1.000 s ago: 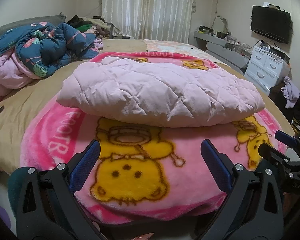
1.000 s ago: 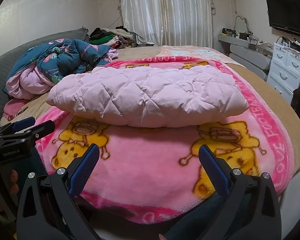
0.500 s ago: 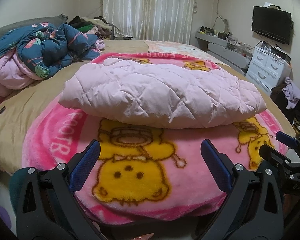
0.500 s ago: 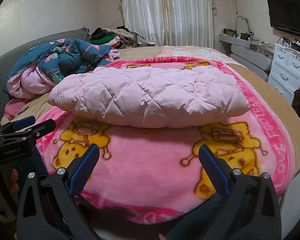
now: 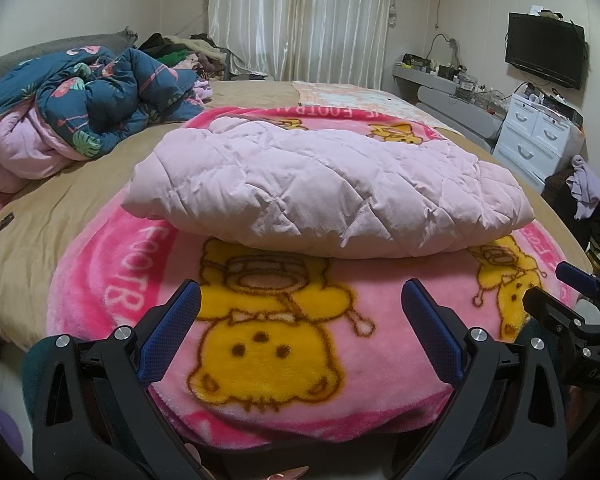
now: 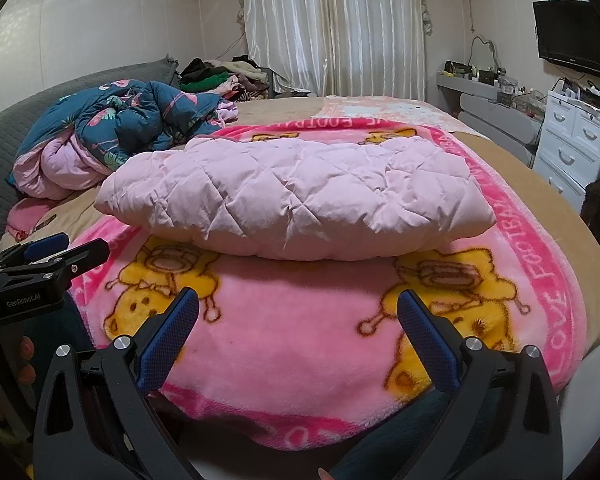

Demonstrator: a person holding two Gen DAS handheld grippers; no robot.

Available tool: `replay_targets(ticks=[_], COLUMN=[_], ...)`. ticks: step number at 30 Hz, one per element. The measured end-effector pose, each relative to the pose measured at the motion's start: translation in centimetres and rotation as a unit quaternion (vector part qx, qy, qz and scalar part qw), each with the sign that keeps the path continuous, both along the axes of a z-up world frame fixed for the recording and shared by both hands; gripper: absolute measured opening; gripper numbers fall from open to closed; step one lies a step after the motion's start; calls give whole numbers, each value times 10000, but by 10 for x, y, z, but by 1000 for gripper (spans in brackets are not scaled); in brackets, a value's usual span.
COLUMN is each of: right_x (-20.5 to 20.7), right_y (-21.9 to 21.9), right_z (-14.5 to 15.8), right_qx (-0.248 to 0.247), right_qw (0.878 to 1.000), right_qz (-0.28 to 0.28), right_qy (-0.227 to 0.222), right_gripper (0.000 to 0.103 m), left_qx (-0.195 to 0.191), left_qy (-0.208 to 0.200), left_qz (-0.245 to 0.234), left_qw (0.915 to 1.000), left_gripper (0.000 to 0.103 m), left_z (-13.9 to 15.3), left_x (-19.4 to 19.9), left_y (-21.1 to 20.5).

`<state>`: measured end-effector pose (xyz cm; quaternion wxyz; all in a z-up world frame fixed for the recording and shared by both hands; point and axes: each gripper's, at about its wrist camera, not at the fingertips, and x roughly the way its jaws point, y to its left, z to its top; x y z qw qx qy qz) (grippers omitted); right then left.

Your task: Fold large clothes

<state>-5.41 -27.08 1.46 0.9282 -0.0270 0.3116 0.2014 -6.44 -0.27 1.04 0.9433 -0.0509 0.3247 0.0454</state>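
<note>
A pale pink quilted garment (image 5: 324,188) (image 6: 296,204) lies folded into a thick bundle on a pink cartoon blanket (image 5: 284,344) (image 6: 300,344) spread over the bed. My left gripper (image 5: 300,304) hangs open over the blanket's near edge, short of the bundle, with nothing between its blue pads. My right gripper (image 6: 298,308) is likewise open and empty, held back from the bundle. Each gripper shows at the other view's edge: the right gripper (image 5: 568,296) and the left gripper (image 6: 60,252).
A crumpled navy floral duvet (image 5: 100,108) (image 6: 132,128) is heaped at the bed's left. A clothes pile (image 6: 220,76) sits before the curtain. White drawers (image 5: 536,136) and a wall TV (image 5: 544,56) stand at the right. A tan sheet (image 5: 40,232) covers the bed.
Both views have shifted slightly, so the bundle sits a little lower and nearer in frame. The garment has kept its shape and both grippers stay open.
</note>
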Motion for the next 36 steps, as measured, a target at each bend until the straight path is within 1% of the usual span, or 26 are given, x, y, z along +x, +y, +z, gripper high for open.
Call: replay_targets(ticks=[24, 27, 31, 34, 36], right_x=[0, -1, -1, -3, -3], right_y=[0, 0, 0, 0, -1], right_z=[-1, -1, -1, -1, 0], right_qx=[-27, -27, -23, -17, 7], right_qw=[10000, 10000, 10000, 10000, 10000], right_qz=[-3, -12, -26, -50, -69], right_qy=[-6, -10, -16, -50, -46], right_gripper=[99, 99, 99, 99, 99], left_qx=[53, 119, 63, 198, 56], left_qy=[-18, -14, -62, 7, 99], left_qz=[33, 54, 4, 113, 56], left_qw=[10000, 9999, 10000, 9997, 9999], left_gripper=[94, 94, 94, 94, 94], left_z=[1, 1, 2, 1, -3], left_x=[0, -2, -3, -1, 1], left_y=[-1, -2, -2, -4, -2])
